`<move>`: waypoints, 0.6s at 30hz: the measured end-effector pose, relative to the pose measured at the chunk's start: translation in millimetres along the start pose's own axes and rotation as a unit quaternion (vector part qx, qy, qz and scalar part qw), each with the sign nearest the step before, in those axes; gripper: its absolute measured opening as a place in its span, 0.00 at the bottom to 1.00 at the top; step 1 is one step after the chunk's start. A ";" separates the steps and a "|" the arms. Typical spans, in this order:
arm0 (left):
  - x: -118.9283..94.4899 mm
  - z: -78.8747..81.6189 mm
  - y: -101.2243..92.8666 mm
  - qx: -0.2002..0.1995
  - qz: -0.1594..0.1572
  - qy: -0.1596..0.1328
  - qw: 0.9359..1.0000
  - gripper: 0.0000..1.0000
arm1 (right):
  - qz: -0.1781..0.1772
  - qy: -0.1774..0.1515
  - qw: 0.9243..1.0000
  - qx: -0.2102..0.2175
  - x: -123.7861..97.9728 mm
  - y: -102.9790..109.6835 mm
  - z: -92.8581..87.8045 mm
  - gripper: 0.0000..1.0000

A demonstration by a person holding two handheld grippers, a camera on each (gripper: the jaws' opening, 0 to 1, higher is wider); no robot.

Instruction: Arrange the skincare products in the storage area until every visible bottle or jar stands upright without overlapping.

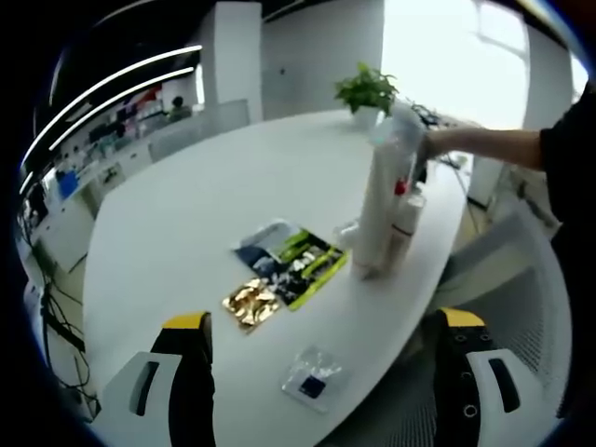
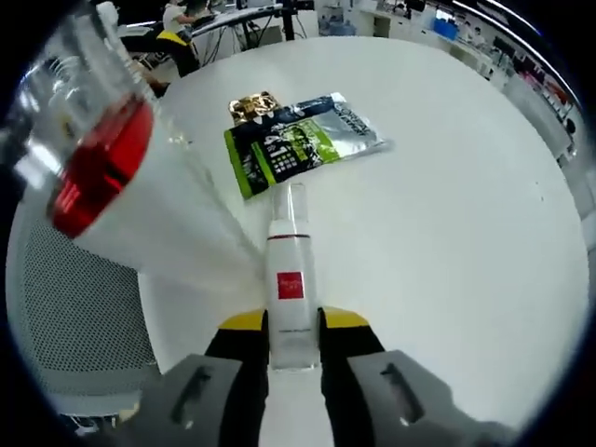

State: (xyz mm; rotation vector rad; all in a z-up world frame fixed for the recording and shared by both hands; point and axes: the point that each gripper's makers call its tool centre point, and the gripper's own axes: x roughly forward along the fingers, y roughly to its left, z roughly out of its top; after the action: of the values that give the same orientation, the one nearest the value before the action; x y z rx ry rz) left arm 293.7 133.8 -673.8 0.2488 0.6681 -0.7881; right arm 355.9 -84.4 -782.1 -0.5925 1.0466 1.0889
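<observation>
In the right gripper view, the right gripper [image 2: 294, 346] has its 2 yellow-tipped jaws closed on a slim white bottle [image 2: 291, 279] with a red square label and a clear cap. The bottle points away from the camera over the white table [image 2: 447, 214]. Just beside it on the left stands a tall white bottle [image 2: 158, 214] with a clear cap showing red inside, very near the lens and blurred. Beyond the slim bottle's cap lie a dark and green sachet [image 2: 300, 140] and a gold sachet [image 2: 250, 105], the 2 touching or overlapping.

In the left gripper view, the left gripper [image 1: 326, 358] holds nothing, its jaws wide apart above the table's near edge. A small clear packet [image 1: 315, 377] with a dark square lies between them on the table. Farther on, the tall white bottle [image 1: 382, 200] stands upright near the table's right edge, the slim bottle [image 1: 406, 219] close against it, possibly touching. A person's forearm [image 1: 484, 144] reaches in toward them. A potted plant [image 1: 366, 93] stands at the far edge.
</observation>
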 end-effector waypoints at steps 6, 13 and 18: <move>-1.1 1.9 -1.7 0.003 0.000 -0.004 1.000 0.96 | -0.016 -0.009 0.999 0.043 -5.2 2.0 -9.5 0.20; -1.6 3.1 -5.1 0.008 -0.005 -0.007 1.000 0.96 | -0.036 -0.036 0.994 0.096 -11.7 7.1 -19.2 0.19; -1.3 6.9 -9.5 0.011 -0.012 -0.013 1.000 0.96 | -0.052 -0.044 0.991 0.111 -16.4 9.4 -28.9 0.19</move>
State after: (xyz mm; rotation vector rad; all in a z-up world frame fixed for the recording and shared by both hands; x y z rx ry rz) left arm 289.4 124.9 -667.4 0.2508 0.6393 -0.8212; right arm 334.6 -111.3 -778.7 -0.4118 1.0314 0.8851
